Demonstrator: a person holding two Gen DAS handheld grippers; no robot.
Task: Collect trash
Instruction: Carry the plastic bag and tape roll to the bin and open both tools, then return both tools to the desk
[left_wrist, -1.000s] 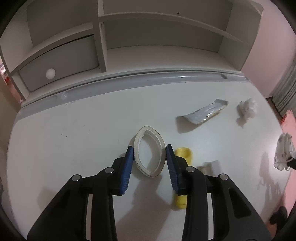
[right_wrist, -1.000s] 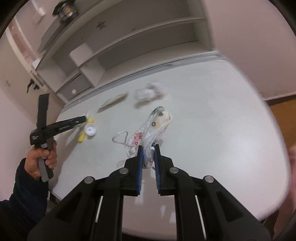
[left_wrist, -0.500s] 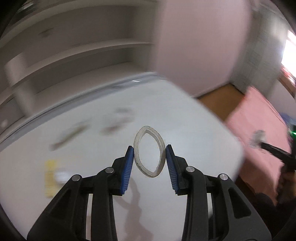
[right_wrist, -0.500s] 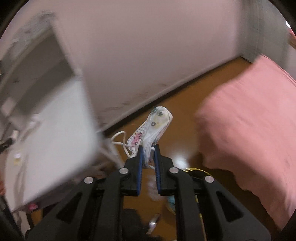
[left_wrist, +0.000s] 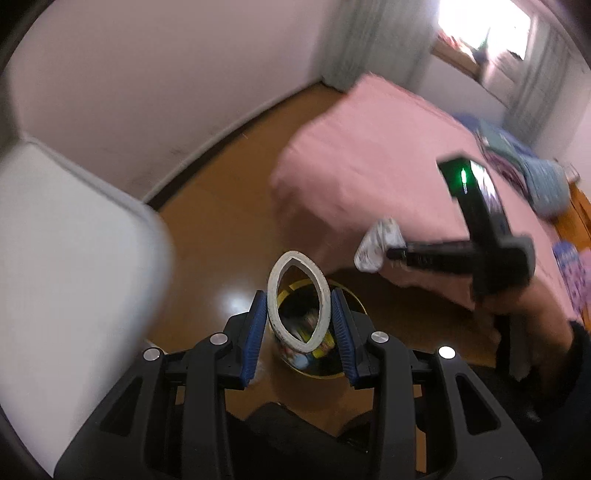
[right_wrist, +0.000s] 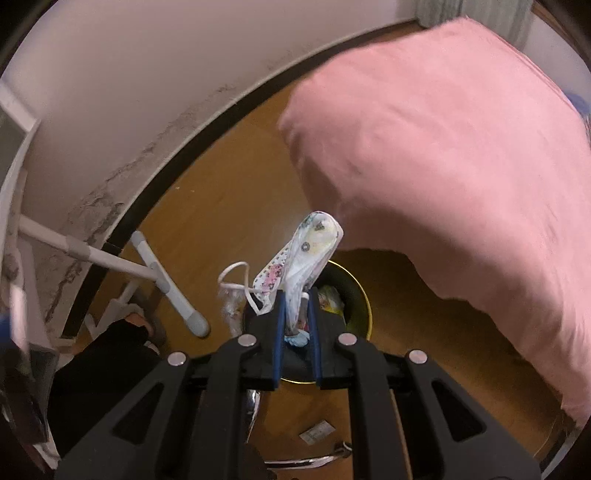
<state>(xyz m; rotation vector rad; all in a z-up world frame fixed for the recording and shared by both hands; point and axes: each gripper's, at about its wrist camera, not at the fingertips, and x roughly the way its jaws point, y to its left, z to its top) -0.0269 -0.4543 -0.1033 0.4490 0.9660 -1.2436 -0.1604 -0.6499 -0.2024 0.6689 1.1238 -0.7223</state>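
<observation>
Ring (left_wrist: 298, 301), white, squeezed oval in left claw (left_wrist: 299, 325) above yellow-rimmed bin (left_wrist: 356, 301). Right claw (right_wrist: 296, 317) pinches printed face mask (right_wrist: 299, 258) over same bin (right_wrist: 364, 295); only left view shows tabletop (left_wrist: 74, 266) edge. Bare floor (right_wrist: 229, 192) btwn wall and pink bed (right_wrist: 461, 166).

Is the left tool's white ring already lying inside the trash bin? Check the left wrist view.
No, the white ring is clamped between the left tool pads, above the yellow-rimmed trash bin.

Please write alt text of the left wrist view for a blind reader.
The left gripper holds a squeezed white ring between its jaws, above a yellow-rimmed trash bin on the wooden floor. Beyond, the right gripper carries a patterned face mask near a pink bed.
</observation>
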